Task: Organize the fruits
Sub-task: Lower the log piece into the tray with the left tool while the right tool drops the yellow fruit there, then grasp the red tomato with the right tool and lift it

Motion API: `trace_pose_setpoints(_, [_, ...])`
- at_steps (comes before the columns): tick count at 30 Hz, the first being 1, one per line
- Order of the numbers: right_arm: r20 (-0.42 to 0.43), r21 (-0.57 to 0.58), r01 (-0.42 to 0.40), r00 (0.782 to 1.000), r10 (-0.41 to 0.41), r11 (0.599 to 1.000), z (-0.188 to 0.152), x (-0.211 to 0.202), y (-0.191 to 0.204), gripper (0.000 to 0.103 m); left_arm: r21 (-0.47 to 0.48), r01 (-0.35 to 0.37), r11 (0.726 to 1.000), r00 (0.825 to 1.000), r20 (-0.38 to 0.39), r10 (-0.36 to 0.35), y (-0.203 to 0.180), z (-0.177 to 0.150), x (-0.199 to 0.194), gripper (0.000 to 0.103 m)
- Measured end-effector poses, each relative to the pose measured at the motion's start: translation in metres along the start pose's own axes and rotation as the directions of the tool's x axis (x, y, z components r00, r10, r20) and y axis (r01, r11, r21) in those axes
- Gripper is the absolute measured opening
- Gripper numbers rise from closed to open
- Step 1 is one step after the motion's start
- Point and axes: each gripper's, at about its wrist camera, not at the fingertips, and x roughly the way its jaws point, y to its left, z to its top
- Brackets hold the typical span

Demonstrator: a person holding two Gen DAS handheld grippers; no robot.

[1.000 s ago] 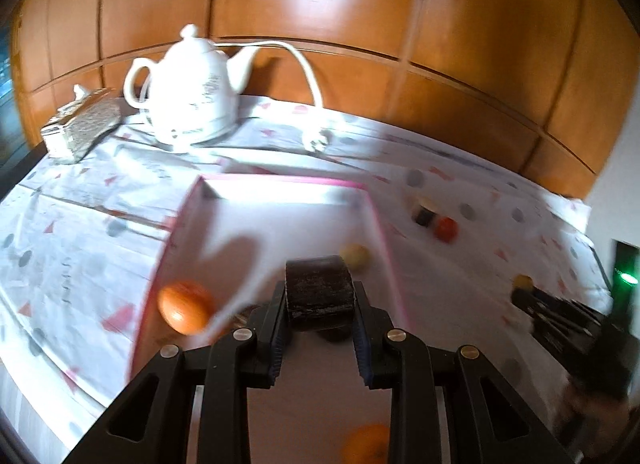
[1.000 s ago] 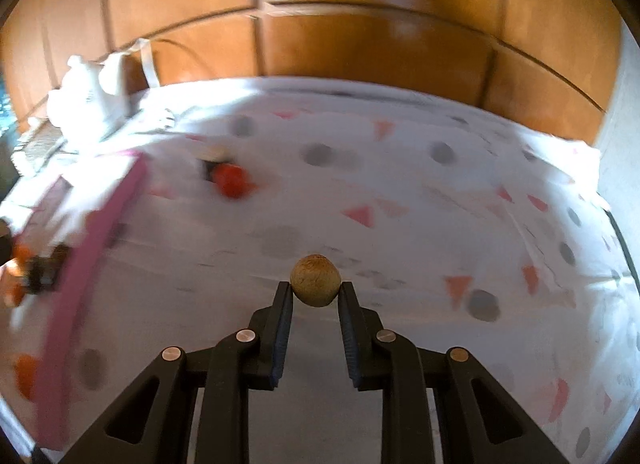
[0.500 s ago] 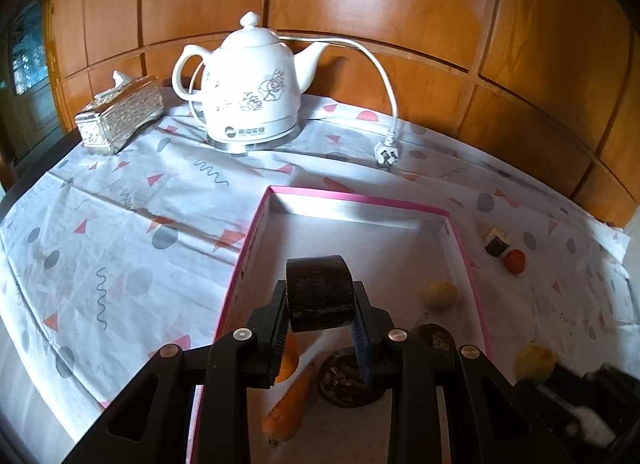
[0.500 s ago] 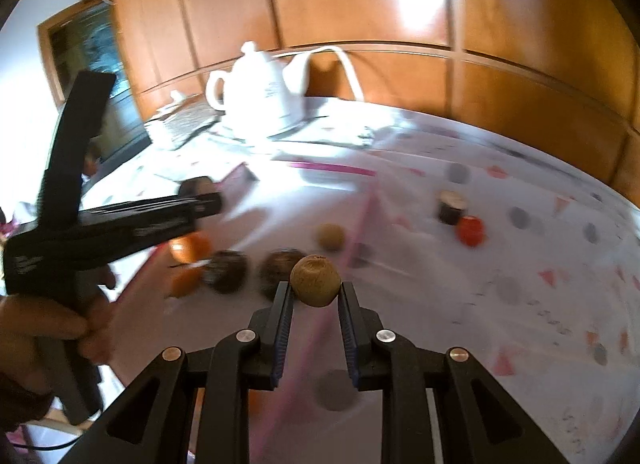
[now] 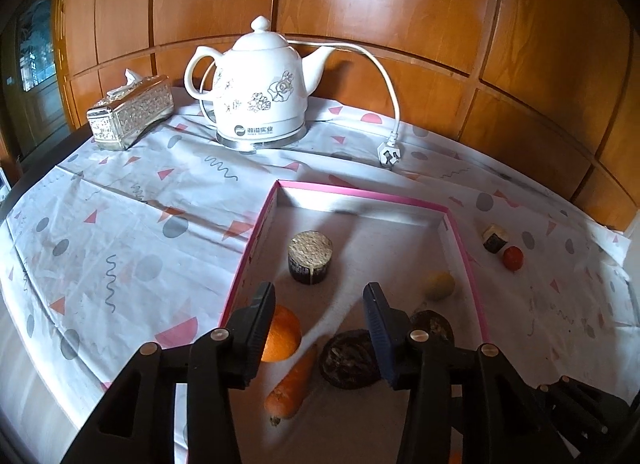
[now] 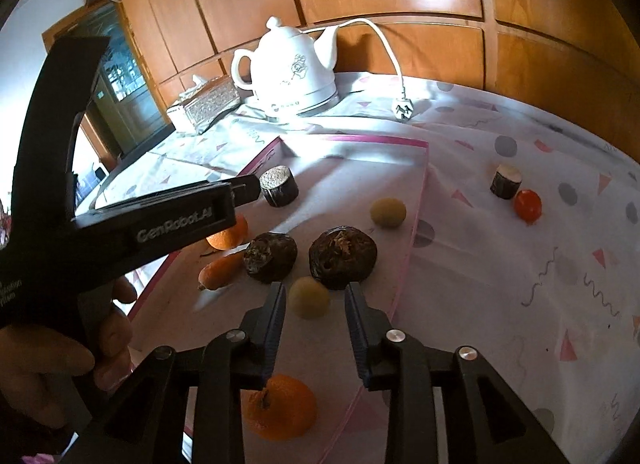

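Note:
A pink-edged tray (image 5: 362,192) (image 6: 418,199) holds a dark cylinder piece (image 5: 310,258) (image 6: 279,185), an orange (image 5: 280,334) (image 6: 228,238), a carrot (image 5: 290,382) (image 6: 220,270), two dark round fruits (image 6: 271,258) (image 6: 343,258) and a yellowish ball (image 5: 439,284) (image 6: 387,212). My left gripper (image 5: 320,306) is open and empty just behind the cylinder. My right gripper (image 6: 315,304) is open, with a small tan ball (image 6: 309,298) lying in the tray between its fingers. A second orange (image 6: 280,412) lies under the right gripper. Outside the tray lie a small cylinder (image 6: 506,180) and a red fruit (image 6: 527,204).
A white kettle (image 5: 262,93) with cord and plug (image 5: 388,153) stands at the back of the table, a silver tissue box (image 5: 130,111) left of it. A wooden panel wall runs behind. The patterned tablecloth (image 6: 540,284) spreads right of the tray.
Both grippers have opened. The left one let go of the dark cylinder, which now stands in the tray. The right one moved over the tray and released the tan ball.

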Motion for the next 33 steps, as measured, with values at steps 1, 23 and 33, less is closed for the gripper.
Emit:
trace_pose_setpoints(1, [0.005, 0.012, 0.000, 1.000, 0.000, 1.000, -0.001, -0.002, -0.002, 0.033, 0.001, 0.001, 1.000, 1.000, 0.002, -0.001, -0.001, 0.000, -0.001, 0.047])
trace_pose_setpoints(23, [0.046, 0.240, 0.208, 0.973, -0.225, 0.948, -0.015, -0.039, -0.090, 0.033, 0.133, 0.094, 0.987, 0.996, -0.002, -0.095, -0.063, -0.020, -0.020, 0.047])
trace_pose_setpoints(33, [0.027, 0.248, 0.274, 0.957, -0.290, 0.929, -0.016, -0.039, -0.124, 0.033, 0.203, 0.135, 0.970, 0.991, -0.036, -0.130, -0.096, -0.030, -0.015, 0.047])
